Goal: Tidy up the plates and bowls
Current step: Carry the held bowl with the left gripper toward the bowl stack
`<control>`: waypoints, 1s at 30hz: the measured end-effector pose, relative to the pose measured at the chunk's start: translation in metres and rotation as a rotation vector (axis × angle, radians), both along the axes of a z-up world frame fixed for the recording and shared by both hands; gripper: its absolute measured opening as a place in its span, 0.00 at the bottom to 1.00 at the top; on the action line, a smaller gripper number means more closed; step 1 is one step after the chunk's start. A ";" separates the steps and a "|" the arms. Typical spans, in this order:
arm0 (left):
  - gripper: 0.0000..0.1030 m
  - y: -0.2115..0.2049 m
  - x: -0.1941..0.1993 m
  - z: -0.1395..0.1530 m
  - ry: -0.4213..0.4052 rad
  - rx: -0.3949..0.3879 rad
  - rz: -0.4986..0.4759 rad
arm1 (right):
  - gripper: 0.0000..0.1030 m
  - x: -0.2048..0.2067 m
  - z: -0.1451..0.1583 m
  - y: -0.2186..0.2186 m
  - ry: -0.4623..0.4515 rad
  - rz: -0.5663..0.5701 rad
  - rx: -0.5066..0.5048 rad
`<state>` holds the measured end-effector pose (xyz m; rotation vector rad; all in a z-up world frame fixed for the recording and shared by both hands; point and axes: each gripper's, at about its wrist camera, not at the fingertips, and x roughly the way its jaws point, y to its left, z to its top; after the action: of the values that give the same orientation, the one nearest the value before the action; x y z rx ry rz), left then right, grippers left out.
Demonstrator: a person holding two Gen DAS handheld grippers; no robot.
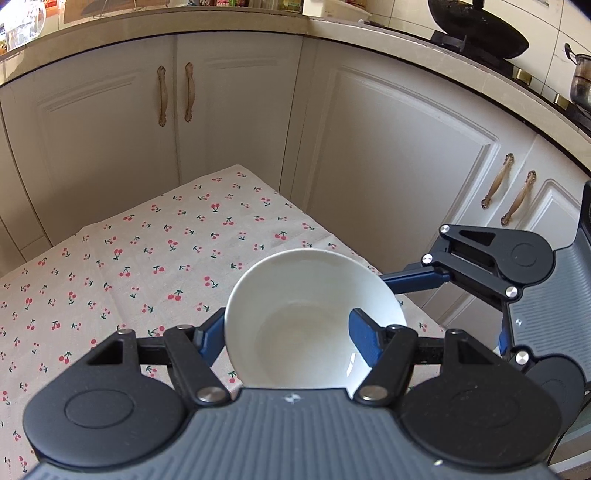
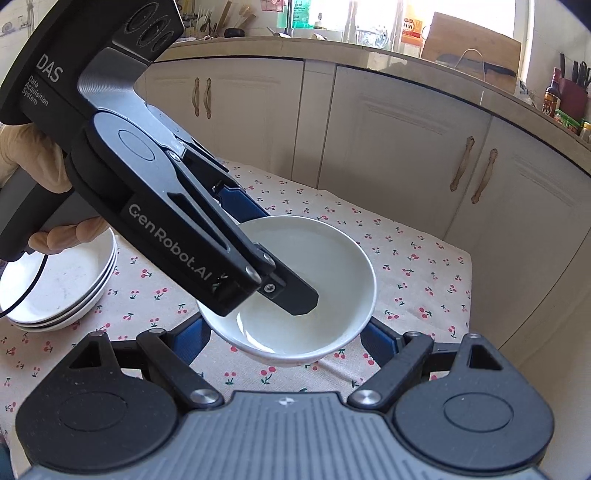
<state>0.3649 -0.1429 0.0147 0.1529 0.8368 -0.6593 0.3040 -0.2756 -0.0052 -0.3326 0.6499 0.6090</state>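
A white bowl (image 1: 303, 314) (image 2: 325, 280) is above the cherry-print tablecloth (image 1: 140, 258) (image 2: 413, 266). My left gripper (image 1: 288, 332) is shut on the bowl's rim: one blue finger lies inside the bowl and the other outside it. In the right wrist view the left gripper (image 2: 291, 291) reaches into the bowl from the upper left. My right gripper (image 2: 284, 339) is open, its blue fingers either side of the bowl and below its rim. It also shows in the left wrist view (image 1: 417, 280) at the right, behind the bowl. A stack of three white plates (image 2: 62, 288) lies at the left.
White cabinet doors (image 1: 236, 110) (image 2: 399, 147) stand just beyond the table's far edge. A counter above them carries a wok (image 1: 476, 26) and a pot (image 1: 580, 81). A hand (image 2: 55, 236) holds the left gripper.
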 end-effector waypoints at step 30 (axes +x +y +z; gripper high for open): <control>0.67 0.008 -0.116 0.017 -0.003 -0.036 -0.056 | 0.88 -0.119 0.018 0.005 0.025 -0.033 0.010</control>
<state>0.2486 -0.1347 0.0316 0.1447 0.8197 -0.7262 0.1849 -0.2709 0.0130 -0.3050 0.6752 0.5854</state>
